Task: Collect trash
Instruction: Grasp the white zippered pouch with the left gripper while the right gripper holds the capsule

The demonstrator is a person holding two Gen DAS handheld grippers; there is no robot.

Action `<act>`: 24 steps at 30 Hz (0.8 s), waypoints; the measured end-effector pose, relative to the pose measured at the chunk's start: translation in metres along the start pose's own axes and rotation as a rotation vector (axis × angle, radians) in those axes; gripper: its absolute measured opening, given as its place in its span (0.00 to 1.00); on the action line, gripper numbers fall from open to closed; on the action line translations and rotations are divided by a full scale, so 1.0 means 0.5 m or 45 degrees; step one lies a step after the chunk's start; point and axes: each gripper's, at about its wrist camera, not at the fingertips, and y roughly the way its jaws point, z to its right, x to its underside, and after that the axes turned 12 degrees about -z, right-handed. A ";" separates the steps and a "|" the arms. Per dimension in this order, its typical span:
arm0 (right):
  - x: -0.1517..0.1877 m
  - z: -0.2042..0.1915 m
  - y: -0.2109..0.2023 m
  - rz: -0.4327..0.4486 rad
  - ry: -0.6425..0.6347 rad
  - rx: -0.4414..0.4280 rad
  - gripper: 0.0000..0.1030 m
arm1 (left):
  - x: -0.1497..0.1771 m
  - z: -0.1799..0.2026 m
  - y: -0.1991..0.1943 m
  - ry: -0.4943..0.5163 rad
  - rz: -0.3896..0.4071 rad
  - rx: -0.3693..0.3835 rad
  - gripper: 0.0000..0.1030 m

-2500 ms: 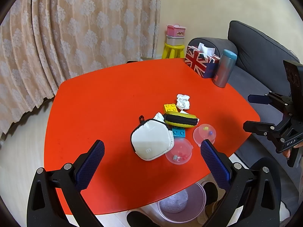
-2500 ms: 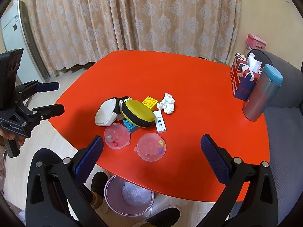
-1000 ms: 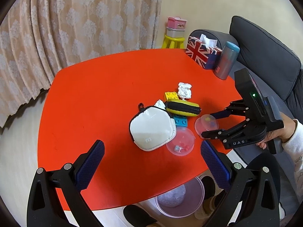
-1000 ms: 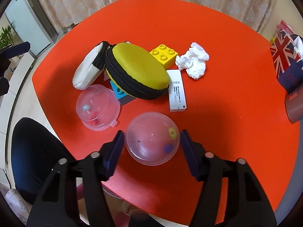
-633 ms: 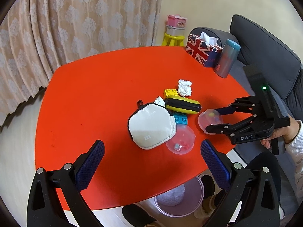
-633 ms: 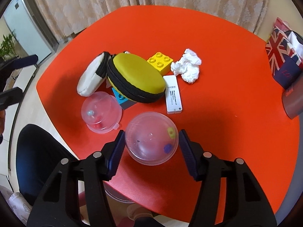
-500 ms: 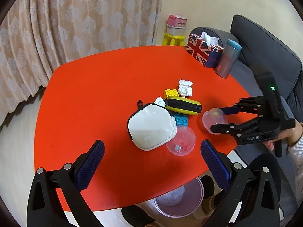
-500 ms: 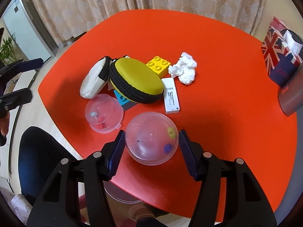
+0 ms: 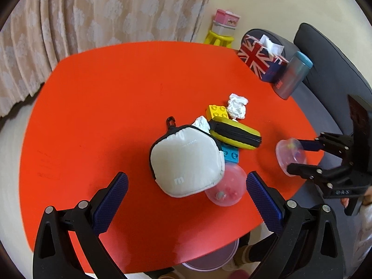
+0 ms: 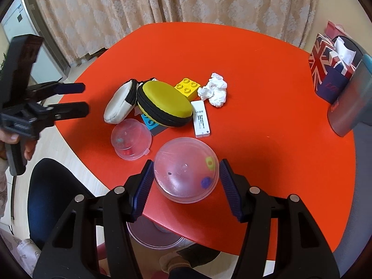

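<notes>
Count on the red bench [image 10: 267, 97]: two clear capsules, two zip pouches, two toy bricks, two tissue wads.

Right gripper [image 10: 186, 181]: fingers [image 10: 144, 186] closed onto both sides of the held capsule [image 10: 186, 176], above the bench edge near the yellow pouch [image 10: 165, 103].

Left gripper [image 9: 186, 193]: fingers spread wide, holding nothing.

The held capsule has risen off the bench since 2.5 s ago. The second capsule [image 10: 130, 139] remains beside the yellow pouch.
</notes>
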 end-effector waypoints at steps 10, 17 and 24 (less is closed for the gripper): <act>0.004 0.008 0.002 0.004 0.009 -0.004 0.56 | -0.025 -0.035 0.073 -0.159 -0.093 0.179 0.94; 0.005 0.009 0.006 0.002 0.012 -0.005 0.56 | -0.026 -0.041 0.105 -0.207 -0.105 0.200 0.94; 0.005 0.008 0.008 0.001 0.013 -0.009 0.56 | -0.036 -0.031 0.111 -0.188 -0.100 0.162 0.94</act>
